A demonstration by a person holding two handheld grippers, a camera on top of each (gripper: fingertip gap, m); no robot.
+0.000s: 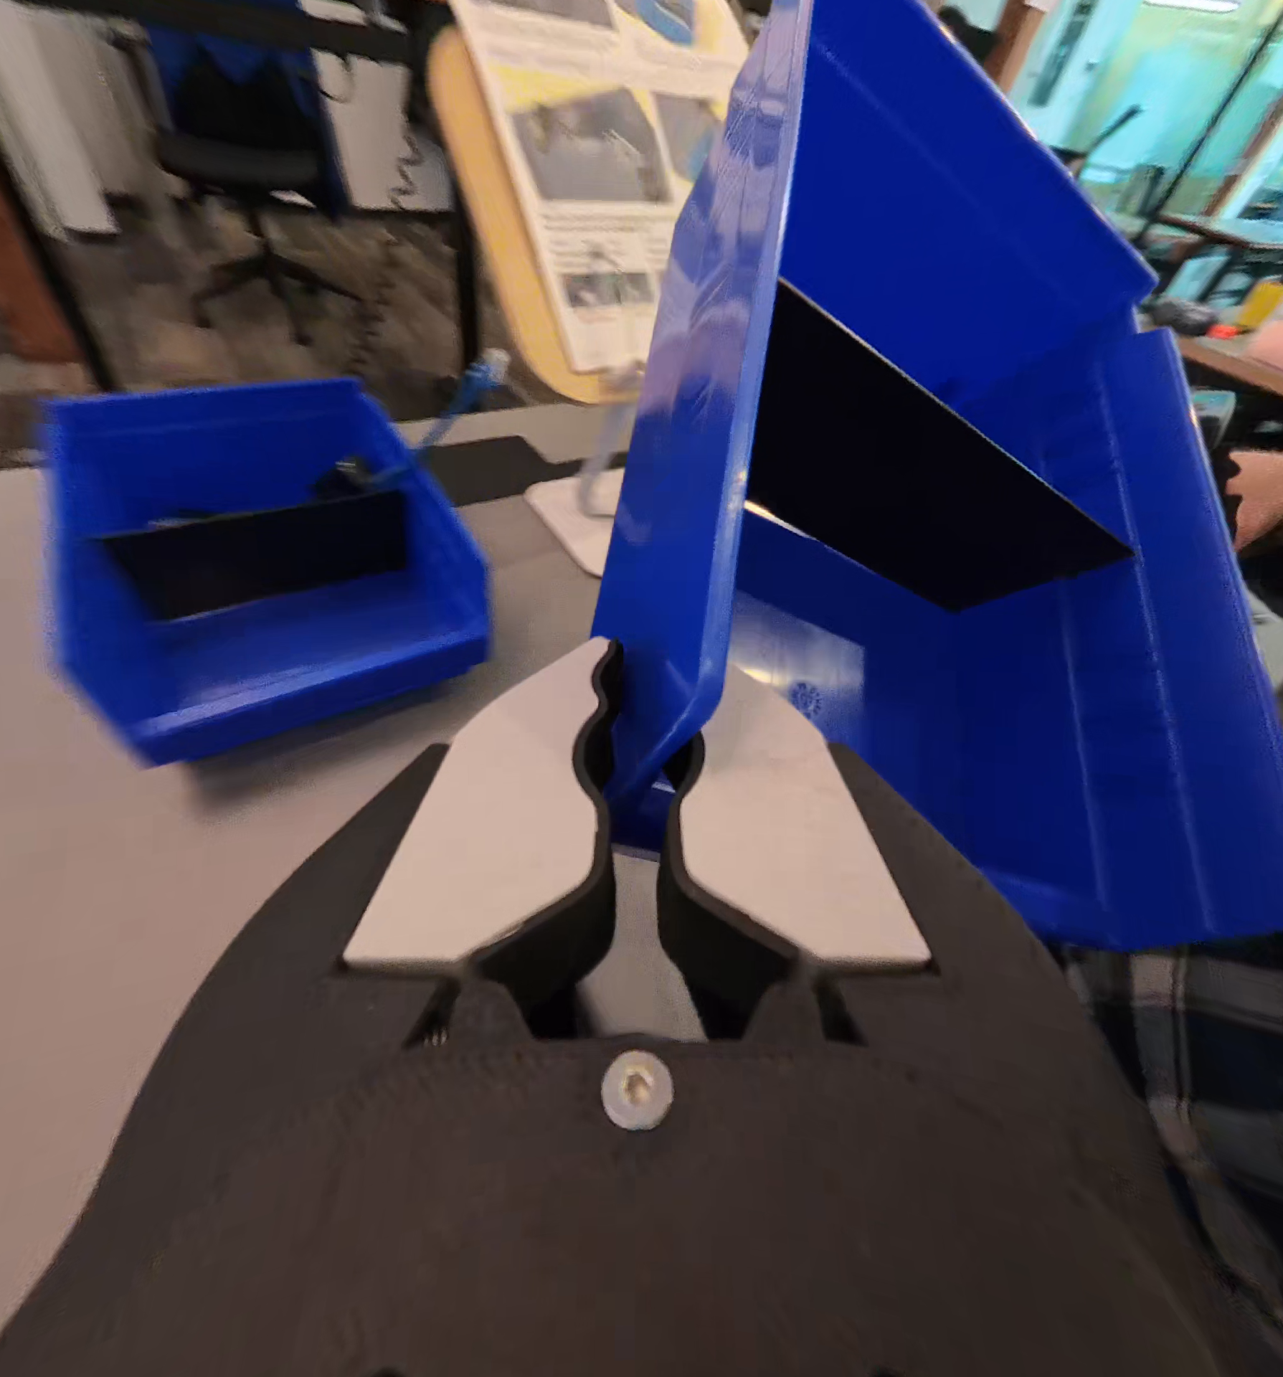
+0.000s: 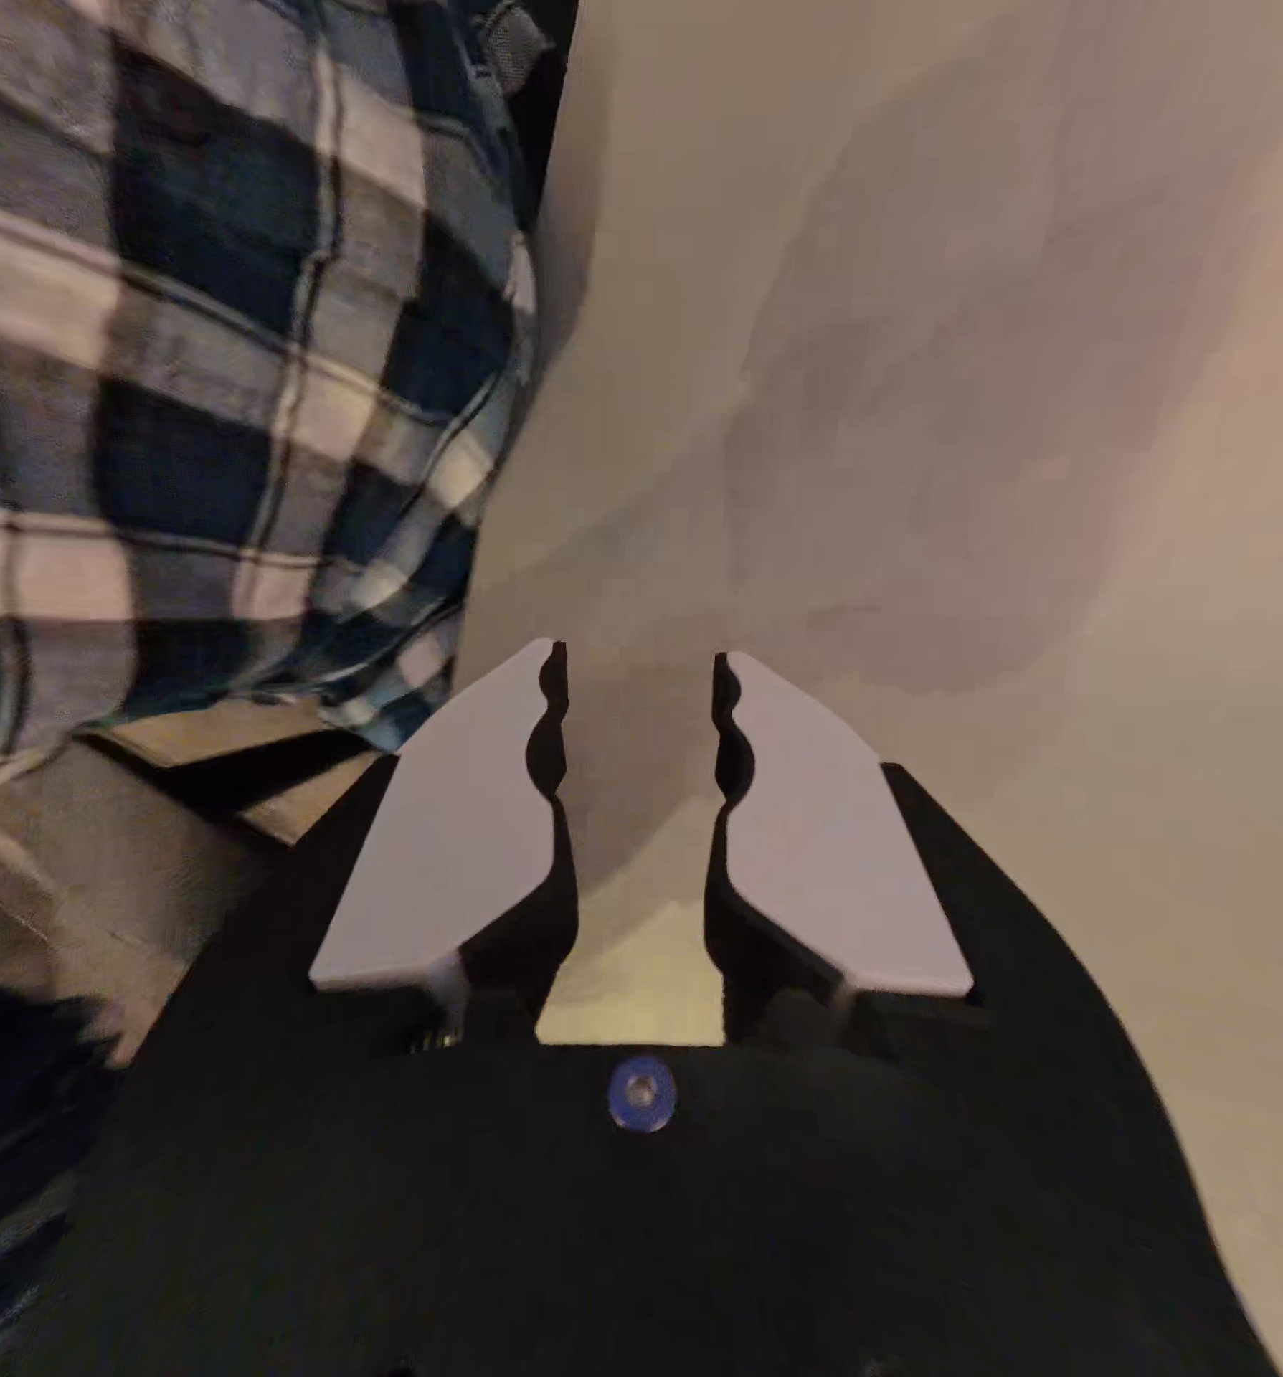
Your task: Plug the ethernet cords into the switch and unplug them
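Note:
In the left wrist view my left gripper [image 1: 649, 715] is shut on the side wall of a blue plastic bin [image 1: 705, 462] and holds it tilted above the grey table [image 1: 102, 857]. The bin has a black divider [image 1: 914, 477] inside and looks empty. A second blue bin [image 1: 265, 574] sits on the table at the left, with a black divider and a blue ethernet cord [image 1: 467, 387] sticking out of its back. In the right wrist view my right gripper [image 2: 640, 715] is open and empty over a plain pale surface. No switch is in view.
A white stand [image 1: 586, 507] and a leaning board with printed sheets [image 1: 586, 171] sit behind the bins. A black mat [image 1: 489, 462] lies at the back. An office chair [image 1: 251, 171] stands beyond the table. A person's plaid shirt [image 2: 198, 358] fills the left of the right wrist view.

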